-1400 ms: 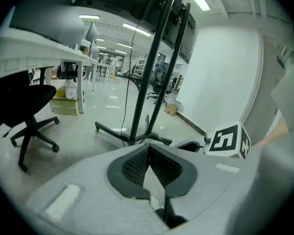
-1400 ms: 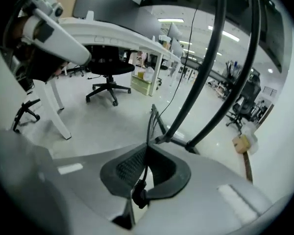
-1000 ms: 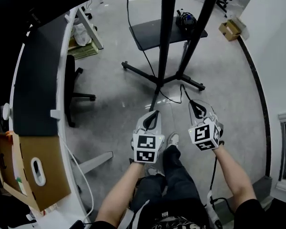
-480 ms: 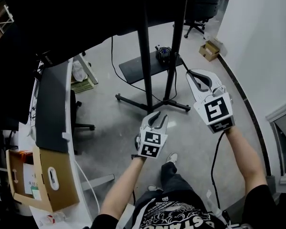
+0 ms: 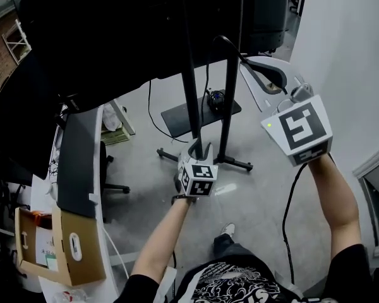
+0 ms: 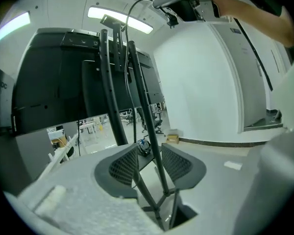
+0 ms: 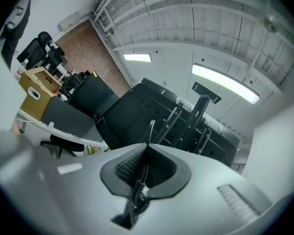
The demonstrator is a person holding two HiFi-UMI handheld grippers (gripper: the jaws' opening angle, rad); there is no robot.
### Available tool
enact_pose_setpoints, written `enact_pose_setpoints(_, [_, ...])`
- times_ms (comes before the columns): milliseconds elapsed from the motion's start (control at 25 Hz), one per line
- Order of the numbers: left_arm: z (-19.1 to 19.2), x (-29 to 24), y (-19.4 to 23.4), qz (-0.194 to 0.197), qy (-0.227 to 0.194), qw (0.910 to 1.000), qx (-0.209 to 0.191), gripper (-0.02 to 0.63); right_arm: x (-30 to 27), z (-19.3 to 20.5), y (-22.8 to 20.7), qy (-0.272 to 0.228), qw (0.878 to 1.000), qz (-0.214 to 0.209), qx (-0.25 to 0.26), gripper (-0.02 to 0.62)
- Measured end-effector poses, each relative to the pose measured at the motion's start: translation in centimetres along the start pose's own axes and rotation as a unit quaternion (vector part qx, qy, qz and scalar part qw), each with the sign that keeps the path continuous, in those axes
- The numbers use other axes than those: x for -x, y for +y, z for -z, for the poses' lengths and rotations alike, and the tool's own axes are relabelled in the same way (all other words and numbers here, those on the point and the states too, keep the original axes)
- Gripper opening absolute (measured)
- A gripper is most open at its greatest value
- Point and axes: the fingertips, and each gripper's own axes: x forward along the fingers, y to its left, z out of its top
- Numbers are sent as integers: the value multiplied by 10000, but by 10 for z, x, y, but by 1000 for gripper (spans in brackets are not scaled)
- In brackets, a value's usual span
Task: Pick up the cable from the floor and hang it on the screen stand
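1. Left gripper [image 5: 199, 150]: low at the screen stand [image 5: 188, 100] poles, jaws opening, nothing gripped.
2. Right gripper [image 5: 247, 63]: raised high, clamped tight on the cable [image 5: 222, 39].
3. Cable arcs off its tips across the stand's right pole.

On my feed the cable [image 5: 232, 43] looks like smooth black rubber with a slight gloss. The right gripper [image 7: 147, 151] has a smooth, pale plastic shell and dark ribbed pads [image 7: 129, 168]. The screen stand [image 5: 189, 93] reads as matt black metal. The floor [image 5: 265, 188] is polished grey and faintly shiny. The box [image 5: 88, 257] at near left is dull brown cardboard.
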Motion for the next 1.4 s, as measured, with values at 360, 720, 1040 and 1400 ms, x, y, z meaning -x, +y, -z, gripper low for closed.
enact_pose_setpoints(360, [-13, -29, -11, 214, -39, 9997, 68, 169, -3, -73, -51, -681, 9967, 184, 411, 14])
enact_pose_setpoints(720, [-21, -71, 6, -28, -94, 9994, 339, 169, -5, -82, -85, -869, 9944, 370, 484, 15])
enact_pose_setpoints(1040, [-22, -103, 19, 113, 29, 9992, 390, 25, -19, -69, -113, -907, 9933, 499, 513, 15])
enact_pose_setpoints(1400, [-77, -92, 65, 157, -380, 9974, 592, 21, -30, -34, -171, -948, 9917, 795, 355, 15])
